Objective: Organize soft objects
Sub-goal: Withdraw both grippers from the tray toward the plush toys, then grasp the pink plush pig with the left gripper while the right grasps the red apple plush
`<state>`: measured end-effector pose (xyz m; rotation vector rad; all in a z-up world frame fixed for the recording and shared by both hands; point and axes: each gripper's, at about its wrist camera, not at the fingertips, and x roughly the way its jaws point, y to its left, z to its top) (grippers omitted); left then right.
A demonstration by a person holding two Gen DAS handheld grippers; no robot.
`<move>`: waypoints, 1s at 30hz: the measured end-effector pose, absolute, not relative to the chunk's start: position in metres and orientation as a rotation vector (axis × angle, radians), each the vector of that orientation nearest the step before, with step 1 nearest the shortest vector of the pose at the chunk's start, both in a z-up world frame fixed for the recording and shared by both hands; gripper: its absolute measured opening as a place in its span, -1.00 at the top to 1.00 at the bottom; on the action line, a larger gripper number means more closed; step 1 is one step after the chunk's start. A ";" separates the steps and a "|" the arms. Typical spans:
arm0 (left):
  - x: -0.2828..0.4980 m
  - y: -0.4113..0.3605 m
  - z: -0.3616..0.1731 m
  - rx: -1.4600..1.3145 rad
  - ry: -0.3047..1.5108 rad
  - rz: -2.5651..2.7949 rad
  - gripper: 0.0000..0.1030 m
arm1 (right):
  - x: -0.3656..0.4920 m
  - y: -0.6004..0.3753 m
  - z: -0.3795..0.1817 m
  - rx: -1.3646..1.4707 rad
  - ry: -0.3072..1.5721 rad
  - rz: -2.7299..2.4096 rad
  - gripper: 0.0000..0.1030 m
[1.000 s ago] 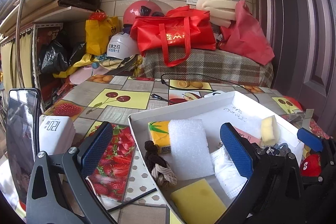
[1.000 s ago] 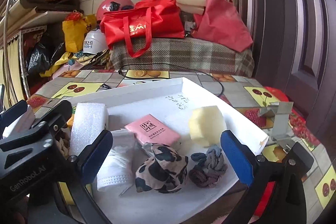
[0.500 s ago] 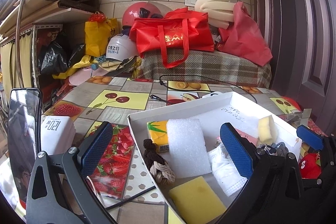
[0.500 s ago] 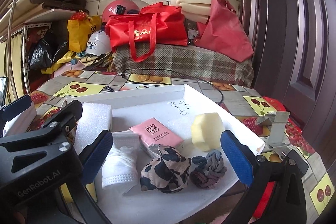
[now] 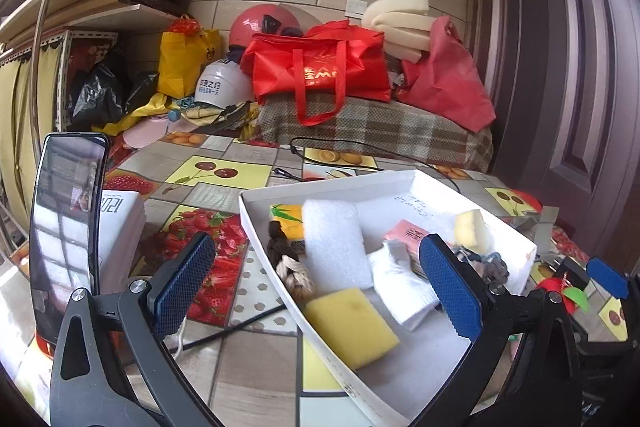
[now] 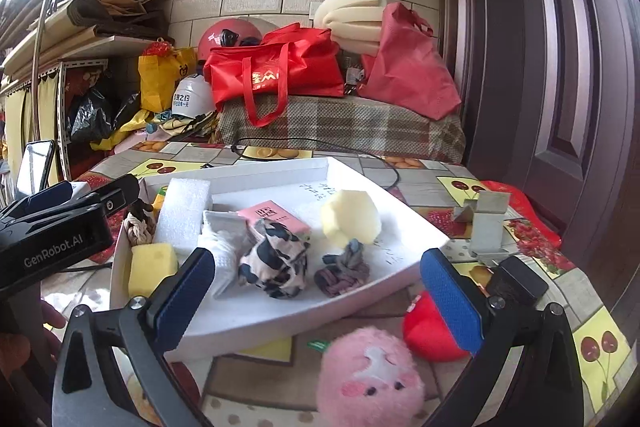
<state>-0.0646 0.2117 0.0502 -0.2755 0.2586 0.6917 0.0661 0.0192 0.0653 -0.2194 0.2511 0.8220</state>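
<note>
A white tray point(image 6: 404, 223) on the table holds soft things: a yellow sponge point(image 6: 152, 267), a white foam block point(image 6: 184, 215), a folded white cloth point(image 6: 220, 259), a cow-print cloth ball point(image 6: 276, 263), a dark knotted rope point(image 6: 340, 273), a pale sponge point(image 6: 352, 219) and a pink packet point(image 6: 276, 219). A pink plush point(image 6: 370, 375) and a red plush point(image 6: 428, 331) lie on the table just in front of the tray. My right gripper point(image 6: 316, 303) is open and empty above the pink plush. My left gripper point(image 5: 316, 295) is open and empty over the tray's point(image 5: 320, 189) near left end.
A phone point(image 5: 66, 231) stands at the left beside a white box point(image 5: 120, 227). A grey metal bracket point(image 6: 486, 223) stands right of the tray. Red bags point(image 6: 276, 75), helmets and foam are piled on a plaid bench point(image 6: 340, 127) behind the table. A door point(image 6: 560, 67) is at the right.
Both grippers have pulled back and risen a little; the pink and red plush toys have come into the right wrist view. Both grippers stay open.
</note>
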 end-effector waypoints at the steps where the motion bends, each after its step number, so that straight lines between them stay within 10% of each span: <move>1: -0.064 0.204 0.051 -0.266 0.265 0.668 -1.00 | 0.070 0.008 0.066 -0.207 0.251 0.817 -1.00; 20: 0.038 0.095 0.017 -0.243 0.736 0.189 -0.99 | 0.178 -0.040 0.044 -0.135 0.601 0.837 -0.99; 24: 0.055 0.085 0.016 -0.191 0.765 0.190 -0.91 | 0.191 -0.021 0.035 -0.154 0.692 0.843 -0.48; 30: 0.075 0.086 0.009 -0.183 0.820 0.193 -0.20 | 0.195 -0.020 0.028 -0.153 0.750 0.872 -0.26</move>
